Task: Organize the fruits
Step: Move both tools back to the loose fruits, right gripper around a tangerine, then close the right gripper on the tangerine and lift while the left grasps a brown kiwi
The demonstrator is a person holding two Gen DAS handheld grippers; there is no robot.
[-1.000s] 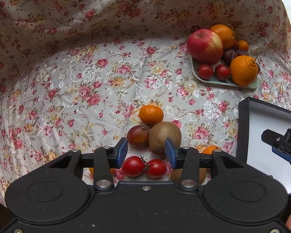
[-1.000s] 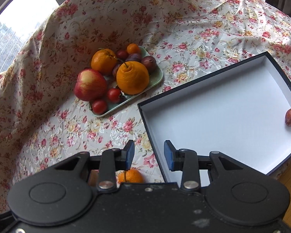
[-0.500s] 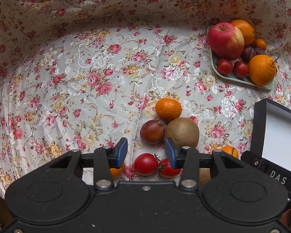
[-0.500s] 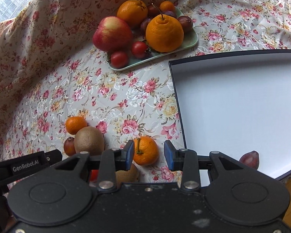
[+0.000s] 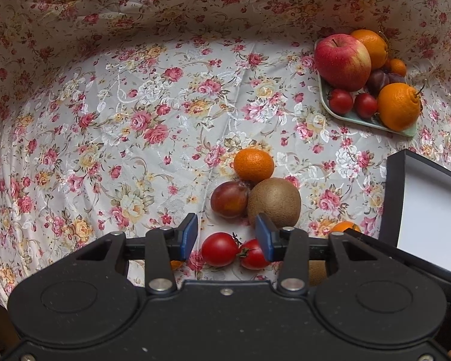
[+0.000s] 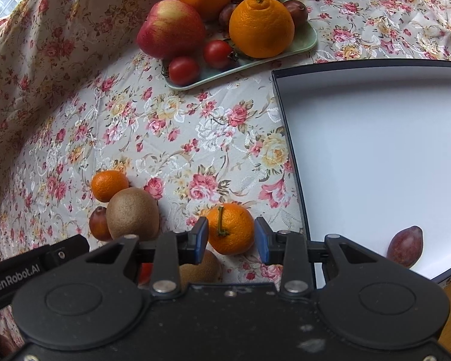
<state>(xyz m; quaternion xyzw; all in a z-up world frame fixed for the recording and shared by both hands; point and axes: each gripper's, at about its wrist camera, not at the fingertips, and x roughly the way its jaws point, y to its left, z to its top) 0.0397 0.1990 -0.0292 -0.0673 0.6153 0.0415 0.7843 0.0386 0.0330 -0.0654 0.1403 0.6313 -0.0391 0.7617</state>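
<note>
left wrist view: left gripper (image 5: 225, 237) pointing down at the floral tablecloth (image 5: 111, 126), jaws apart, gripping nothing. two cherry tomatoes (image 5: 220, 249) lying side by side on the cloth beyond the gap, the right one partly hidden by the right pad. just past them a tight cluster: plum (image 5: 230, 199) touching kiwi (image 5: 274, 202), small mandarin (image 5: 253, 165) behind both. green tray (image 5: 326, 102) near the far right corner of the cloth, loaded with apple (image 5: 342, 61), oranges, tomatoes and plums. corner of a dark-rimmed white box (image 5: 389, 198) at the right edge.

right wrist view: right gripper (image 6: 231, 237) lowered over a stemmed mandarin (image 6: 232, 229), jaws apart on either side, pads close to the skin but whether touching cannot be told. mandarin resting on the cloth, just beside the box's left wall (image 6: 288, 138). one plum in the box (image 6: 405, 249) near its front rim; rest of the box floor bare. second kiwi (image 6: 206, 266) partly hidden under the gripper.

step in hand, seemingly: picking loose fruit from the cloth for the box. next move: closing gently on the mandarin, centred to stop it rolling, then lifting over the box wall.
</note>
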